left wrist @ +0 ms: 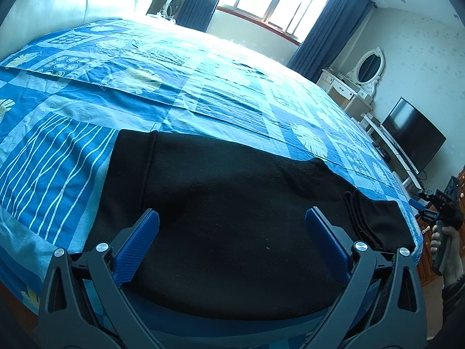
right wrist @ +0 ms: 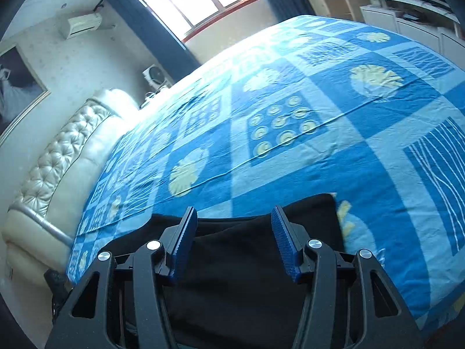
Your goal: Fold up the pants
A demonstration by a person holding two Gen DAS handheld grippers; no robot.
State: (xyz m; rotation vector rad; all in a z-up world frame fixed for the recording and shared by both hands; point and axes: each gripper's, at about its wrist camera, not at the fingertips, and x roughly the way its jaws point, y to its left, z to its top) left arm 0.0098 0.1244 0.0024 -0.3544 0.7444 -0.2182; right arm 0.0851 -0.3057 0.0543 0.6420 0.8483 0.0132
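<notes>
Black pants (left wrist: 232, 186) lie folded flat on the blue patterned bed sheet (left wrist: 203, 87), close to the bed's near edge. A ribbed cuff end (left wrist: 360, 218) lies at their right. My left gripper (left wrist: 231, 213) hovers over the middle of the pants, its blue fingers (left wrist: 145, 238) spread wide with nothing between them. In the right wrist view, the right gripper (right wrist: 234, 210) stands over one end of the pants (right wrist: 247, 261), its jaws apart and the pads gripping nothing. The left wrist view also shows the right gripper (left wrist: 420, 203) off the bed's right corner, held by a person's hand (left wrist: 441, 241).
A padded cream headboard (right wrist: 58, 157) runs along one end of the bed. Beyond the bed are a bright window (left wrist: 276, 3) with dark curtains, a white dresser with an oval mirror (left wrist: 367, 67), and a dark TV (left wrist: 412, 133) on a low stand.
</notes>
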